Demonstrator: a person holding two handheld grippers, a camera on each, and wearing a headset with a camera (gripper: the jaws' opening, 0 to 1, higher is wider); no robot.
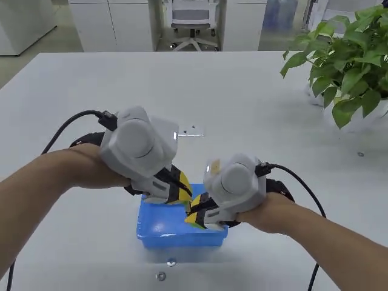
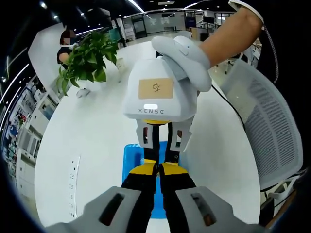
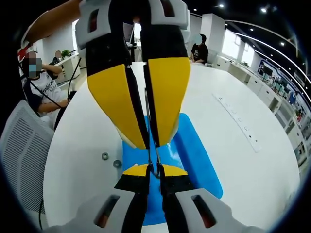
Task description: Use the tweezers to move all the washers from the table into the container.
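- The left gripper (image 1: 183,193) and the right gripper (image 1: 193,217) meet tip to tip over the blue container (image 1: 176,235), which sits on the near middle of the white counter (image 1: 242,97).
- In the right gripper view, the tweezers (image 3: 151,124) run as a thin metal strip between the yellow pads of the left gripper (image 3: 146,104). Those jaws are pressed together on the tweezers.
- The right gripper (image 3: 154,171) has its own jaws drawn in on the lower end of the same tweezers, so both grippers seem to grip the tool at once.
- The left gripper view agrees: the left gripper (image 2: 158,168) has its yellow tips together, nose to nose with the right gripper's jaws, and the container (image 2: 130,160) lies beneath.
- Two washers are not yet moved. One washer (image 1: 171,262) lies on the counter just in front of the container's near wall, and the other washer (image 1: 160,276) lies a little nearer and to the left. In the right gripper view they lie side by side (image 3: 111,160), just beside the container.
- A small round speck (image 1: 361,154) lies far to the right, near the plant (image 1: 345,66). It is too small to tell whether it is a washer.
- The inside of the container is hidden by the grippers, so I cannot tell whether any washers are already in it.
- My judgement is that the tool is being settled in the grip, and at least two pick-ups are left.
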